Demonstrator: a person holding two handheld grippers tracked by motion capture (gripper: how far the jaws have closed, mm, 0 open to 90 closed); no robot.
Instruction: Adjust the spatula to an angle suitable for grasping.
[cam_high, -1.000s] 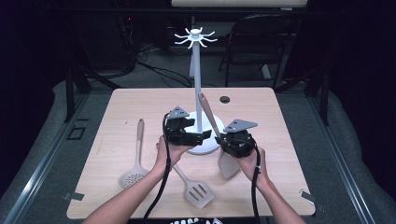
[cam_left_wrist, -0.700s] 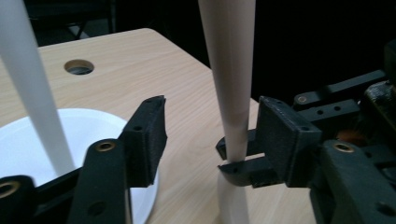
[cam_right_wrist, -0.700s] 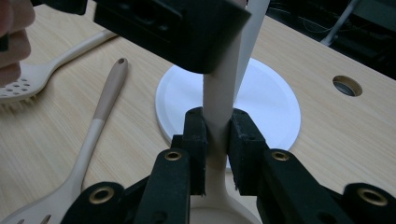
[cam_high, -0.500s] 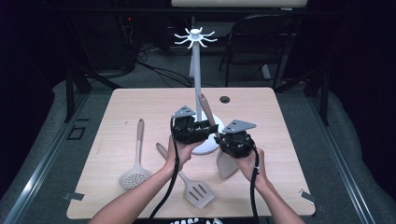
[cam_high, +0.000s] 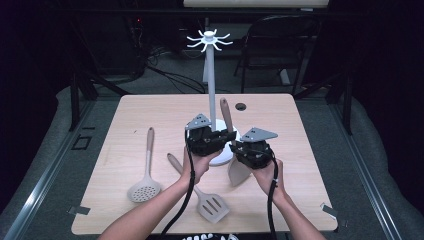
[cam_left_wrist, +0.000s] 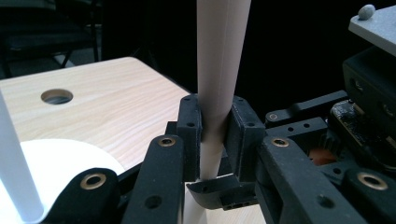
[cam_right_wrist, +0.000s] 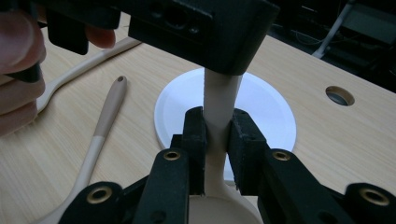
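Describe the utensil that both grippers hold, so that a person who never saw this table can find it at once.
Start at the white stand whose round base sits in the middle of the wooden table. Just right of its pole, a beige spatula stands nearly upright, its handle clamped by the left gripper and the right gripper. The skimmer and the slotted turner lie flat; this one alone is lifted.

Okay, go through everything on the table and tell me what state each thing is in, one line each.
Left gripper: just closed on the held spatula's handle.
Right gripper: shut lower on it.
Held spatula: lifted, handle up.
Skimmer: lying flat.
Slotted turner: lying flat.
Hook stand: upright, hooks empty.
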